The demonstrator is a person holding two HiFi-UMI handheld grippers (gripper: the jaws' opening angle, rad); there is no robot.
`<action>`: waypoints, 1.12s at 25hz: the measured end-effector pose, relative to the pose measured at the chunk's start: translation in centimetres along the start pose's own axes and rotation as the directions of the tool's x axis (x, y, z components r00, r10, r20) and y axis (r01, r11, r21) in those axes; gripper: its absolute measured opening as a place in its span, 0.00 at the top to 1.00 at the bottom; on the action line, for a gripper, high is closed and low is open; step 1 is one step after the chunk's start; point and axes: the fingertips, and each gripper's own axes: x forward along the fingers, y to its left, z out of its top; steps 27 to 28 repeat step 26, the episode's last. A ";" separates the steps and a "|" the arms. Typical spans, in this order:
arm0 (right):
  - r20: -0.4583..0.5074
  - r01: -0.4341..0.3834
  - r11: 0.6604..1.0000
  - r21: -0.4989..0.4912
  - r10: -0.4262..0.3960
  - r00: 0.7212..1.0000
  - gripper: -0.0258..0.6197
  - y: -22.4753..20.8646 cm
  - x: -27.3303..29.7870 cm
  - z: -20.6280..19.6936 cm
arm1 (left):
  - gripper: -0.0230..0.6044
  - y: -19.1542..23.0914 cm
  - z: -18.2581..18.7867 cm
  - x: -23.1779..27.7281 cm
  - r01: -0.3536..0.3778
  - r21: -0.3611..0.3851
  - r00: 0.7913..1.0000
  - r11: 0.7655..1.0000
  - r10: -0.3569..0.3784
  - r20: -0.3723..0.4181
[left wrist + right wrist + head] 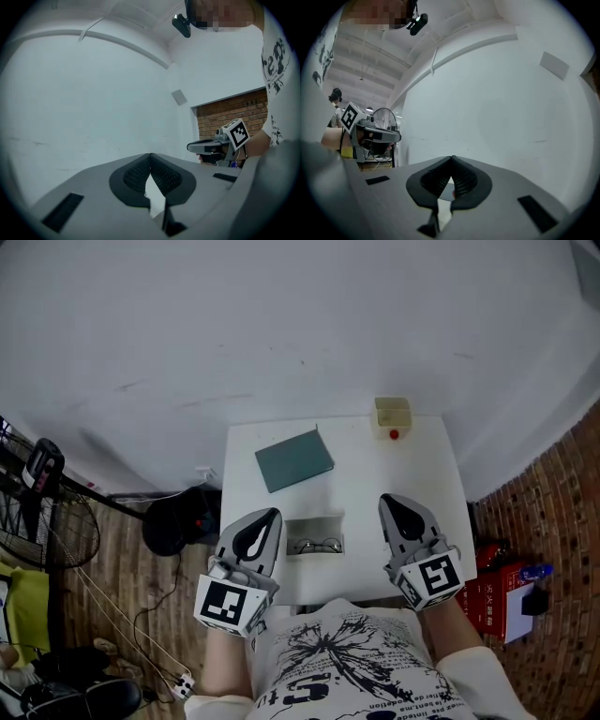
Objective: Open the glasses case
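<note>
On the small white table (412, 474), near its front edge, a pale open glasses case (315, 534) lies with a pair of glasses (315, 546) in it. My left gripper (265, 517) hovers just left of the case and my right gripper (389, 502) just right of it. Both are raised off the table and point away from me. Neither touches the case. In the left gripper view the pads (161, 176) meet at the tip with nothing between them. The right gripper's pads (461, 180) also meet empty. The table is hidden in both gripper views.
A flat teal rectangle (294, 459) lies at the table's back left. A small yellowish box (393, 416) with a red button stands at the back right. A white wall rises behind the table. A fan (37, 521) and cables stand on the floor to the left, and red boxes (502, 592) to the right.
</note>
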 end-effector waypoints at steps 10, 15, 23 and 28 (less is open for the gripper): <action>-0.008 -0.024 1.000 -0.009 0.024 1.000 0.95 0.7 0.3 -1.1 | 0.94 0.3 -1.0 -0.1 -0.018 -0.024 1.000 1.000 0.017 -0.022; 0.000 -0.034 0.999 -0.014 0.034 0.999 0.95 1.2 0.3 -0.9 | 0.94 0.3 -1.3 -0.3 -0.020 -0.026 0.999 0.999 0.019 -0.027; -0.010 -0.039 0.999 -0.023 0.039 0.999 0.95 1.7 0.6 -1.1 | 0.94 0.5 -1.6 -0.6 -0.027 -0.029 0.999 0.999 0.026 -0.036; -0.011 -0.040 0.999 -0.021 0.040 0.999 0.95 1.8 0.6 -1.1 | 0.94 0.5 -1.5 -0.7 -0.028 -0.025 0.999 0.999 0.027 -0.040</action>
